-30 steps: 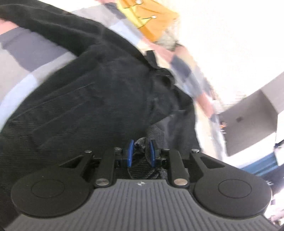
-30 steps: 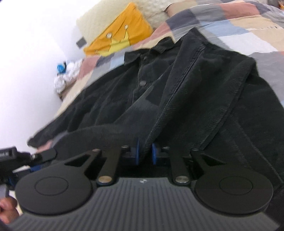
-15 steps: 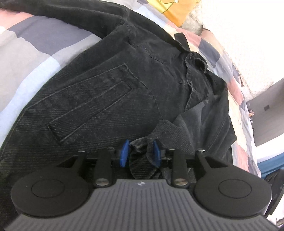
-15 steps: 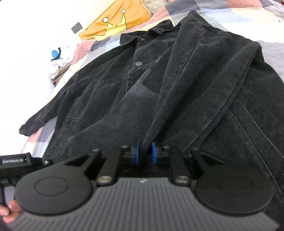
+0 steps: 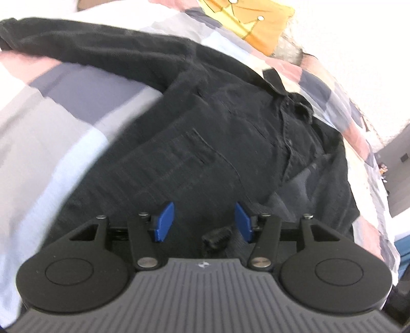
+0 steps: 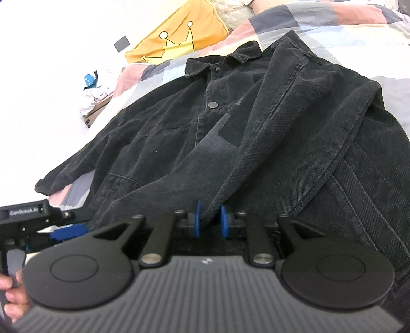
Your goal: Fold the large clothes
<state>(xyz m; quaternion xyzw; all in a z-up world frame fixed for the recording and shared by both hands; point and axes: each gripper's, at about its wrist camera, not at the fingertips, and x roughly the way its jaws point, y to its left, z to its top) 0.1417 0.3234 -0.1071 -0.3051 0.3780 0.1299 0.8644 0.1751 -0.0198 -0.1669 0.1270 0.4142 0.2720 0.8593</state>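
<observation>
A black denim jacket lies front up on a patchwork bedspread, collar toward the pillows. My left gripper is open above the jacket's hem, its blue pads wide apart with nothing between them. In the right wrist view the jacket has its right sleeve folded across the front. My right gripper is shut on a fold of that jacket's fabric near the hem. The left gripper also shows in the right wrist view, at the lower left, held by a hand.
An orange pillow with a crown drawing and a pale quilted pillow lie at the bed's head. A nightstand with white and blue clutter stands beside the bed. The bedspread extends past the jacket on all sides.
My left gripper has opened and let go of the jacket fabric it was holding. My right gripper stays shut on the fabric and has hardly moved.
</observation>
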